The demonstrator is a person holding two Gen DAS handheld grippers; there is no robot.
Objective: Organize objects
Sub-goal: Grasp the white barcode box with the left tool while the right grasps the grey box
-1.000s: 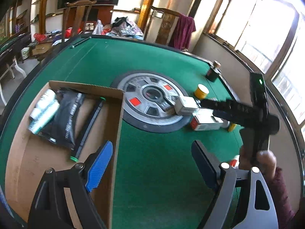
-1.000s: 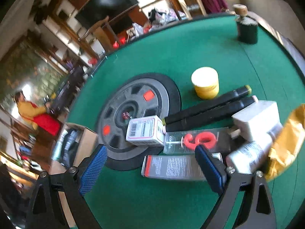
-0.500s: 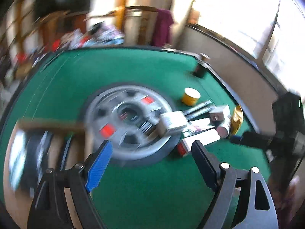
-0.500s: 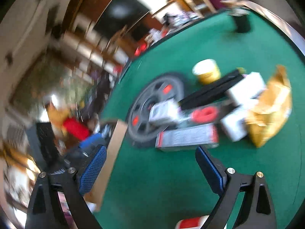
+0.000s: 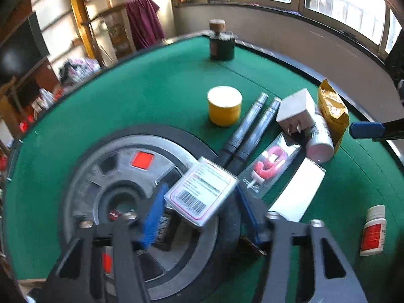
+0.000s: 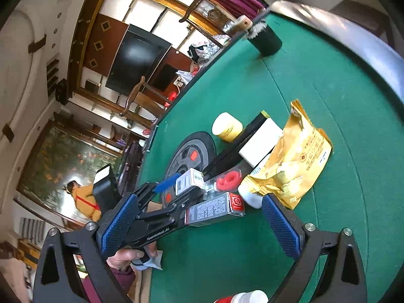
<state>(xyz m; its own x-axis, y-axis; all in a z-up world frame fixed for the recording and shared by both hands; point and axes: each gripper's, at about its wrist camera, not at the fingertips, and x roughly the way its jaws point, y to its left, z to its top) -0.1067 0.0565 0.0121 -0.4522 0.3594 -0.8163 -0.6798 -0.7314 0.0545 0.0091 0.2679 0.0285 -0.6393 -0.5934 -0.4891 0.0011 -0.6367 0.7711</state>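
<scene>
My left gripper [image 5: 199, 199] has its blue pads on both sides of a small white barcode box [image 5: 202, 193] that lies on the edge of a grey weight plate [image 5: 121, 174]; the fingers [image 5: 154, 217] look motion-blurred and closing on it. The same left gripper [image 6: 176, 184] and box [image 6: 188, 180] show in the right wrist view. My right gripper [image 6: 202, 224] is open and empty, held back above the green felt. Its blue fingertip [image 5: 366, 130] shows at the right edge of the left wrist view.
On the green table [image 5: 156, 88]: a yellow jar [image 5: 224, 106], two black markers [image 5: 252, 128], a white charger [image 5: 296, 111], a gold pouch [image 6: 295, 159], a pink packaged piece [image 5: 270, 164], a long box [image 6: 214, 208], a white pill bottle [image 5: 373, 231], a dark corked bottle [image 5: 221, 41].
My left gripper moved from the cardboard box over to the weight plate and narrowed around the barcode box. My right gripper drew back from the pile.
</scene>
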